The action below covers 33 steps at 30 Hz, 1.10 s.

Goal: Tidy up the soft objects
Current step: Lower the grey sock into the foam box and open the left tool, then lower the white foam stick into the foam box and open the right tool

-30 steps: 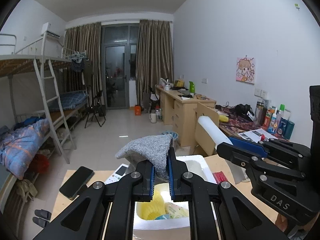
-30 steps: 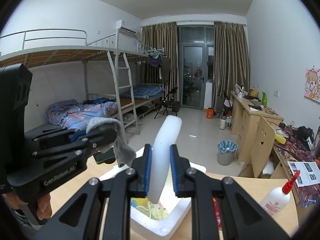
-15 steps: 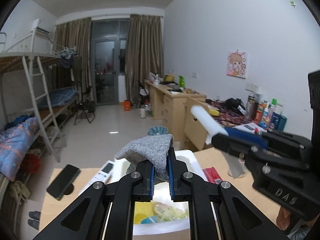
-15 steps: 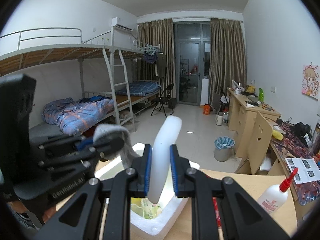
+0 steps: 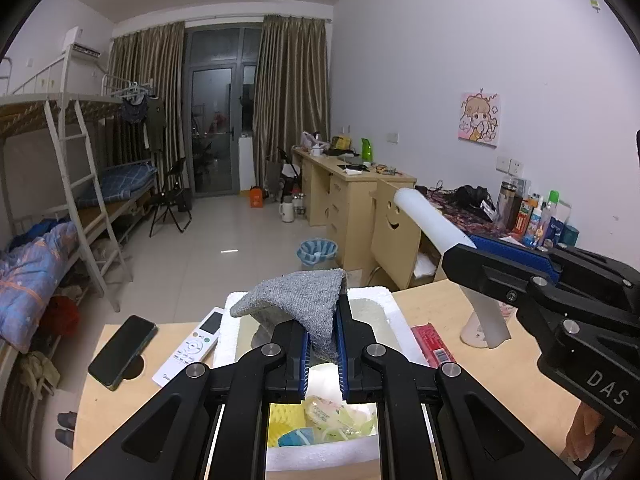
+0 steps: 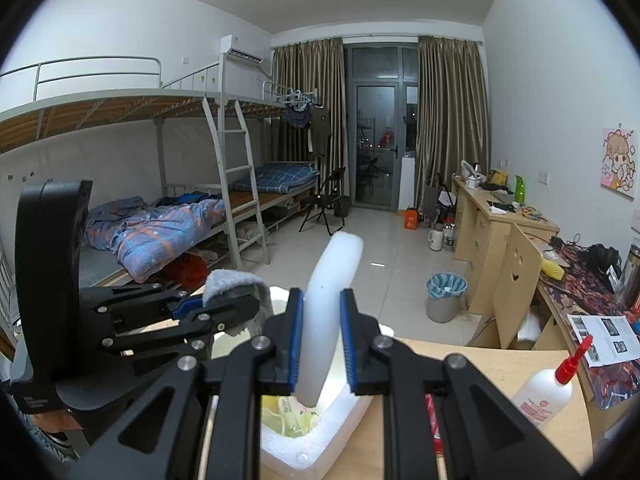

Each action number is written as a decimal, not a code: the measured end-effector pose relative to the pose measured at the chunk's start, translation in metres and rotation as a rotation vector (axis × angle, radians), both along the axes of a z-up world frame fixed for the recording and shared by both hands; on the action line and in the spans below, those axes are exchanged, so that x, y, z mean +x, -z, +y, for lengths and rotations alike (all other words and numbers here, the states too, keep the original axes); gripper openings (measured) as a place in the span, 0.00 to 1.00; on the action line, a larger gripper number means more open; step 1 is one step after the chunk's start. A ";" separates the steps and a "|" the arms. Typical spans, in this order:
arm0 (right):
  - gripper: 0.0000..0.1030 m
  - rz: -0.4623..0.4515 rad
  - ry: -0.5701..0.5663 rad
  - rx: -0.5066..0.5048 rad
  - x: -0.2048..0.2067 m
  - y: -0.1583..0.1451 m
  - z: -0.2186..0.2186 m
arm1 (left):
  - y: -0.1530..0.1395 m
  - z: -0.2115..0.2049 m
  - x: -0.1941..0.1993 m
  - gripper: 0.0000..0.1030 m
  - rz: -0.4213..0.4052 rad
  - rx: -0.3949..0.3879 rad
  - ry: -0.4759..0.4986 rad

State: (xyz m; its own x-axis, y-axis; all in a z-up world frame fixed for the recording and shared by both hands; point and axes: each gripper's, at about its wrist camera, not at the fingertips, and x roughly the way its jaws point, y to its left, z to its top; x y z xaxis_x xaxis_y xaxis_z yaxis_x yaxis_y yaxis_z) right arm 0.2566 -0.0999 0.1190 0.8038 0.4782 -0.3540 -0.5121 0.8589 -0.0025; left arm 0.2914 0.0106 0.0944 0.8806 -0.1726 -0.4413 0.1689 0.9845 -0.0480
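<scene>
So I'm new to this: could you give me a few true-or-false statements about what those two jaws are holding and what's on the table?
1. The left gripper clamps a grey knitted cloth. True.
2. The right gripper is empty. False: it clamps a white foam tube.
3. The white polystyrene box holds nothing. False: yellowish items lie inside.
4. A black phone lies left of the white remote control. True.

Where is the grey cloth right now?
The grey cloth is pinched in the left tool, held up over the white foam box; the right wrist view shows it at left.
</scene>
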 end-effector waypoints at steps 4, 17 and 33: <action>0.21 0.000 0.001 -0.003 0.001 0.000 0.000 | 0.002 -0.004 0.002 0.11 0.009 0.006 -0.004; 0.21 -0.003 0.006 0.001 0.003 0.003 -0.002 | -0.003 0.004 -0.003 0.95 -0.051 0.025 -0.094; 0.21 0.023 -0.008 -0.004 0.011 0.011 -0.004 | -0.002 0.019 -0.006 0.95 -0.052 0.050 -0.184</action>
